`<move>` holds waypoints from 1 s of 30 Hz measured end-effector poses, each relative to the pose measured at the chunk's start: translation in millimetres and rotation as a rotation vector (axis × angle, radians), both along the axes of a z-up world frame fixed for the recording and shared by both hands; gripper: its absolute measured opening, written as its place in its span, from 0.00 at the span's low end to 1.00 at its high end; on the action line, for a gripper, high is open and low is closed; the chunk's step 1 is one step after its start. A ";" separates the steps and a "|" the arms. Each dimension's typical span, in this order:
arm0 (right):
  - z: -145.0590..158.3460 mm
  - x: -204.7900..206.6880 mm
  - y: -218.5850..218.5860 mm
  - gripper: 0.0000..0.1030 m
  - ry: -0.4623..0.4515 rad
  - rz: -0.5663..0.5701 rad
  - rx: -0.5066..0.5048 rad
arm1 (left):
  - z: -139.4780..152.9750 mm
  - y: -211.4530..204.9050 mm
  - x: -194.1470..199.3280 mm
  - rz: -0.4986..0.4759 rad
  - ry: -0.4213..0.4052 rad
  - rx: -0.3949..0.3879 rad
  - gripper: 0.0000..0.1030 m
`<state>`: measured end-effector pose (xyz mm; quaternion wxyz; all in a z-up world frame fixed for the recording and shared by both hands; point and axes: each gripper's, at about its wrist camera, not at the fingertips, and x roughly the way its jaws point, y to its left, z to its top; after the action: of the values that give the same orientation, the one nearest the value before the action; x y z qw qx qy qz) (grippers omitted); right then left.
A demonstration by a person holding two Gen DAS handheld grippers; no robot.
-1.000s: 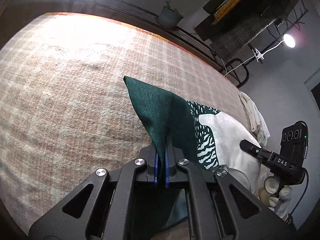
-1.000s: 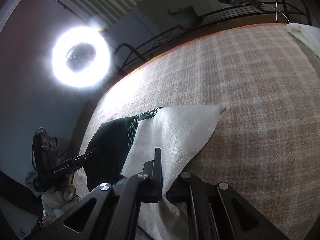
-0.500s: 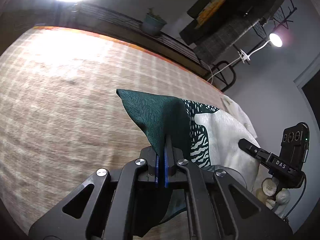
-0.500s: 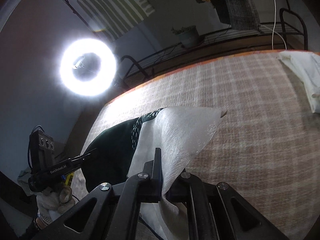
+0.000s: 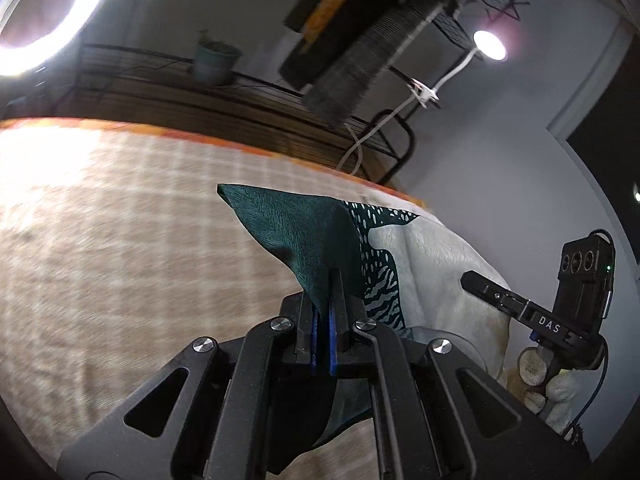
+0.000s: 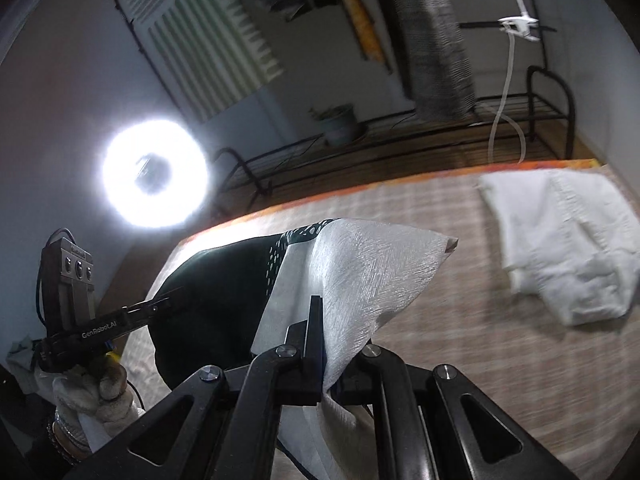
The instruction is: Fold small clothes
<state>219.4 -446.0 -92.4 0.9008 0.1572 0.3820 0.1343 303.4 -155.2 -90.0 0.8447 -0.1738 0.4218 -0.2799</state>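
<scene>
A small cloth, dark green at one end and white at the other with a spotted and striped band between, hangs lifted above the checked beige bedspread (image 5: 120,248). My left gripper (image 5: 326,280) is shut on the cloth's green corner (image 5: 292,232). My right gripper (image 6: 320,312) is shut on its white corner (image 6: 372,268). Each wrist view shows the other gripper to the side: the right one (image 5: 472,280) in a gloved hand (image 5: 548,380), the left one (image 6: 172,300) in a gloved hand (image 6: 100,392). The cloth sags between the two grippers.
A crumpled white garment (image 6: 568,248) lies on the bedspread at the right, near the orange edge (image 6: 400,184). Beyond the bed stand a black metal rack (image 6: 520,120), a potted plant (image 5: 216,60), a ring light (image 6: 154,172) and a clip lamp (image 5: 488,44).
Both grippers have risen with the cloth, lifting it higher off the bedspread. More of the room and the white garment at the right have come into view.
</scene>
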 end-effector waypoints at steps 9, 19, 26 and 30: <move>5.8 9.3 -97.1 0.01 -0.029 -0.103 -0.055 | 5.1 -119.8 40.4 -0.106 -0.032 0.022 0.01; 1.9 34.3 -215.9 0.01 -0.036 -0.214 -0.122 | -9.4 -250.5 77.5 -0.188 -0.070 0.041 0.01; -16.0 62.2 -287.3 0.01 -0.020 -0.266 -0.144 | -31.9 -308.8 101.5 -0.198 -0.063 0.061 0.01; -33.1 79.1 -309.2 0.01 -0.003 -0.269 -0.162 | -49.2 -324.2 105.3 -0.195 -0.057 0.089 0.01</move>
<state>298.5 -755.2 -125.5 0.9209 0.1336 0.3656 -0.0185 408.7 -479.4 -139.2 0.8320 -0.0863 0.4245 -0.3465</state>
